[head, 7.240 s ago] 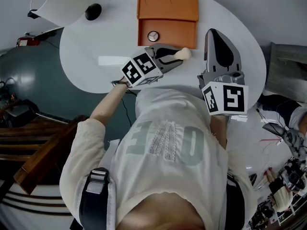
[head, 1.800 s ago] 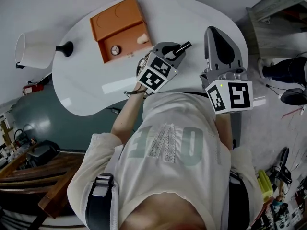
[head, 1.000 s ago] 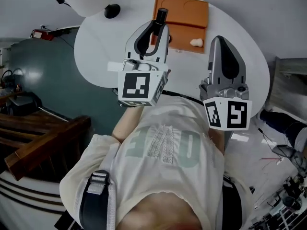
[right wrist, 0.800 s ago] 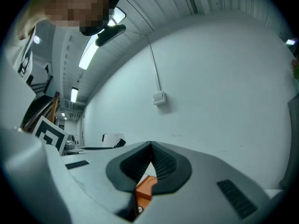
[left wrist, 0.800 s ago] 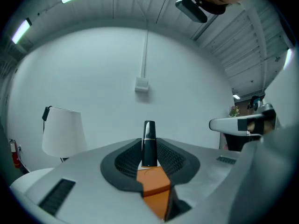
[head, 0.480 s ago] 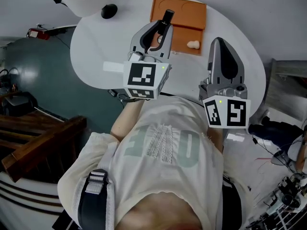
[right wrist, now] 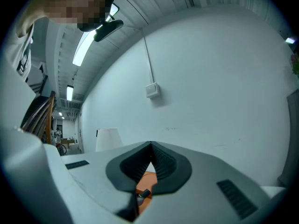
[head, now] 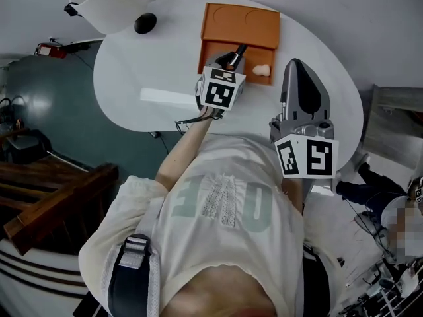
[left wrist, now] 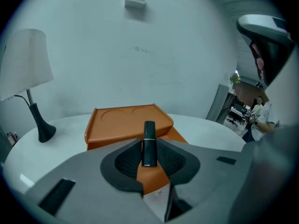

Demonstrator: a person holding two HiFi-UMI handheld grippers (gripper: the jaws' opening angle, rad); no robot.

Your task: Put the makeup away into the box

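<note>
Head view: the left gripper [head: 228,63] sat just above centre, angled down over the near tray of the open orange box [head: 241,22] at the top of the white table [head: 152,65]. In the left gripper view its jaws [left wrist: 149,155] were clamped on a slim black tube [left wrist: 149,143] with a thin gold band. The tube stood up between the ribbed pads, its top end clear of them and pointing toward the box [left wrist: 126,120] behind it. From above, that tube [head: 238,49] showed over the box tray, right of centre; we could not tell whether it touched the tray. A pale sponge [head: 263,70] lay in the tray's right end, just beside the tube. The right gripper [head: 301,65] hung at centre right, over the table's near edge and apart from the box. In the right gripper view its jaws [right wrist: 150,148] were together at the tips with nothing between them, a sliver of orange showing below. A lamp [head: 109,5] with a white shade stood at the upper left of the table.
</note>
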